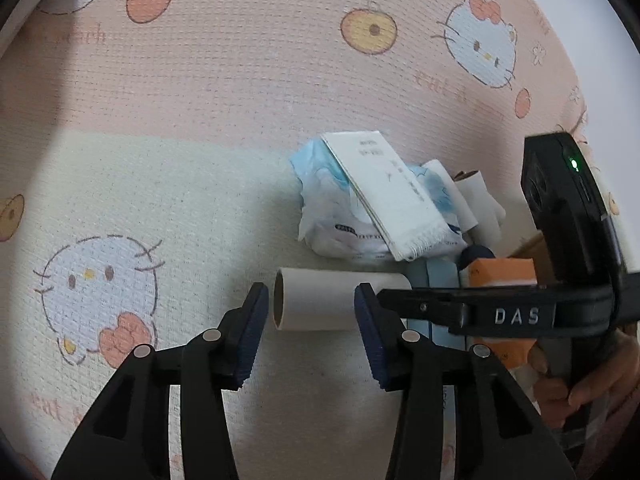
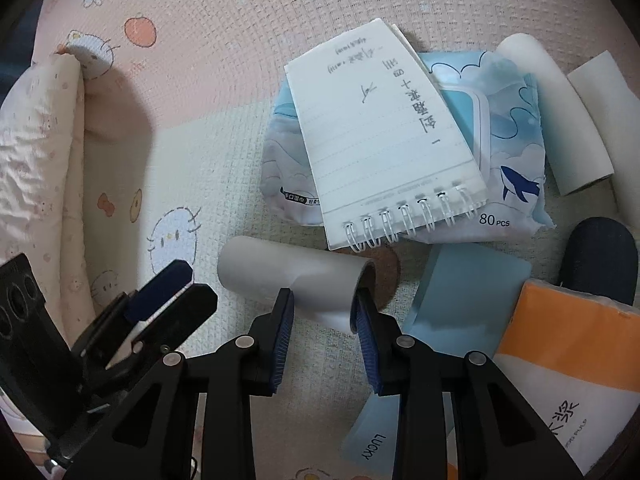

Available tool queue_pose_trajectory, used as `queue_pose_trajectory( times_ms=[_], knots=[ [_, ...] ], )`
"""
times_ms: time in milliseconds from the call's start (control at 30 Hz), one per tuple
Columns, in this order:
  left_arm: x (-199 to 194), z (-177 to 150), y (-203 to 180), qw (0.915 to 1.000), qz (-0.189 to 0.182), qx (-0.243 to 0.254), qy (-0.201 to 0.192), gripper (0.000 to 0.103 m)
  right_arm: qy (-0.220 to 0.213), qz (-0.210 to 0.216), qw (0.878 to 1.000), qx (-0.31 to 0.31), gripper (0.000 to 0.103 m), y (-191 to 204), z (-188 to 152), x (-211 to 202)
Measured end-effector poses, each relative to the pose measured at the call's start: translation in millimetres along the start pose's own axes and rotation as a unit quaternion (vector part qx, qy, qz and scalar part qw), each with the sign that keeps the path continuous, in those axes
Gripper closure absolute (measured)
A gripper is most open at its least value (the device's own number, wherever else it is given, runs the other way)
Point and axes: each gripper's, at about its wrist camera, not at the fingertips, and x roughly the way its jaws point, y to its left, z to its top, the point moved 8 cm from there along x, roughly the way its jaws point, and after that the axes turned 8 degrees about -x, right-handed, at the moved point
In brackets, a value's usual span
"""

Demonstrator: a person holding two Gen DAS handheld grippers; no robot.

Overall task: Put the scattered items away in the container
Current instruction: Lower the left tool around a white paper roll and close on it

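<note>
Pinching tube (image 2: 296,280) end: right gripper (image 2: 322,312) (mat-level).

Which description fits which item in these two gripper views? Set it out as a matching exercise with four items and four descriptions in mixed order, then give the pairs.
Items:
1. spiral notepad
2. wet-wipes pack
3. cardboard tube
4. tissue pack

Descriptions:
A. orange and white, at the right edge of the pile
B. lies on its side, one end between the right gripper's pads
C. rests on top of the pale blue pack, handwriting showing
D. pale blue with clouds and a dark whale

Pairs: 1-C, 2-D, 3-B, 4-A
</note>
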Motion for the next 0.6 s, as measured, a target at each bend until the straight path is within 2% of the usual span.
queue_pose_trajectory(
  times_ms=[67, 233, 300, 400, 467, 600],
  knots=[
    [2, 1, -2, 0.9998, -0.019, -0.004, 0.007, 0.050, -0.006, -0.002, 1.000, -0.002, 0.074, 1, -1, -1],
    [15, -1, -3, 0.9984, -0.041, -0.027, 0.027, 0.050, -0.026, 0.012, 0.999, 0.015, 0.074, 2, -3, 2],
    [16, -2, -3, 0.9981, -0.049, -0.032, 0.022, 0.050, -0.036, 0.015, 0.999, 0.013, 0.074, 3, -3, 1],
    [15, -3, -7, 0.9979, -0.057, -0.024, 0.020, 0.051, -0.049, 0.025, 0.998, 0.018, 0.074, 4, -2, -2],
    [16, -7, -11, 0.9968, -0.071, -0.019, 0.032, 0.053, -0.058, 0.025, 0.998, 0.027, 0.074, 4, 0, -2],
    [17, -5, -13, 0.9981, -0.053, -0.001, 0.030, 0.054, -0.060, 0.017, 0.998, 0.032, 0.074, 5, 3, -2]
  ],
)
